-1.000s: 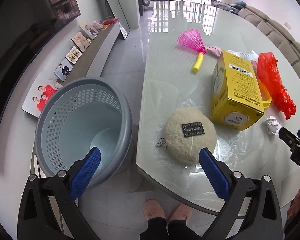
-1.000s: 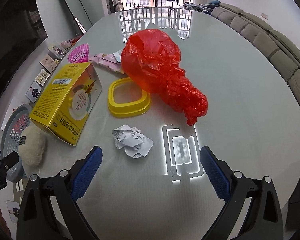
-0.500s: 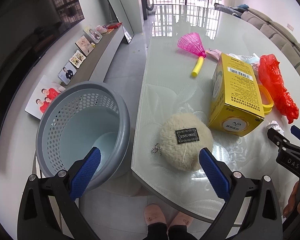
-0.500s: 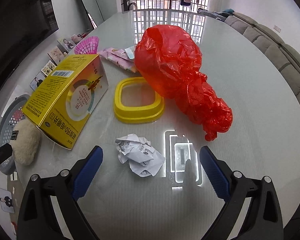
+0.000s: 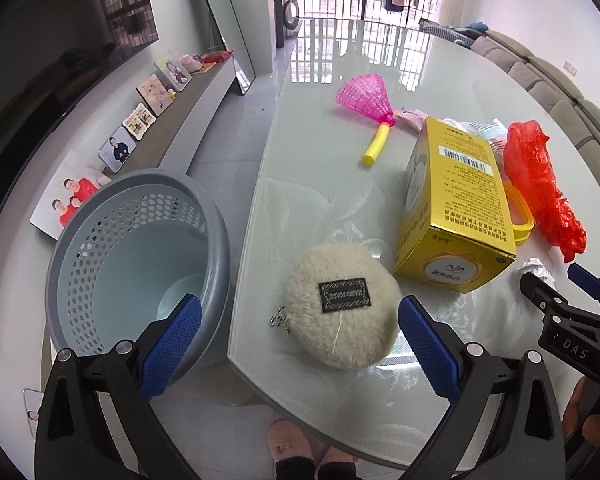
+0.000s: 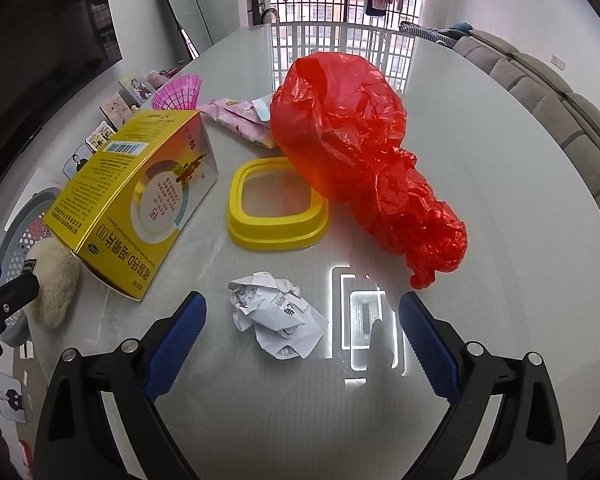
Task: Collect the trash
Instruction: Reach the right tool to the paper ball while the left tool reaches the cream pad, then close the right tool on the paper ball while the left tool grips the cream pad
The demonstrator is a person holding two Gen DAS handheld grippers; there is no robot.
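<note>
A crumpled white paper ball (image 6: 278, 318) lies on the glass table (image 6: 480, 184), just ahead of my open, empty right gripper (image 6: 302, 344), between its fingers' line. A red plastic bag (image 6: 352, 152) lies beyond it, over a yellow square lid (image 6: 276, 216). A yellow box (image 6: 140, 200) lies to the left. My left gripper (image 5: 300, 344) is open and empty, near the table's edge, with a fluffy cream pouch (image 5: 342, 306) ahead of it. A grey perforated bin (image 5: 136, 252) stands on the floor left of the table. The right gripper also shows in the left wrist view (image 5: 560, 292).
A pink shuttlecock toy with yellow handle (image 5: 370, 114) and pink wrappers (image 6: 240, 120) lie farther back. Photo frames (image 5: 120, 152) line a low shelf at left. A grey sofa (image 6: 560, 108) runs along the right. My slippered feet (image 5: 296, 446) are under the table's edge.
My right gripper has moved forward towards the paper ball, which now sits nearer between its fingers. My left gripper has shifted slightly back and left; pouch and bin stay in place.
</note>
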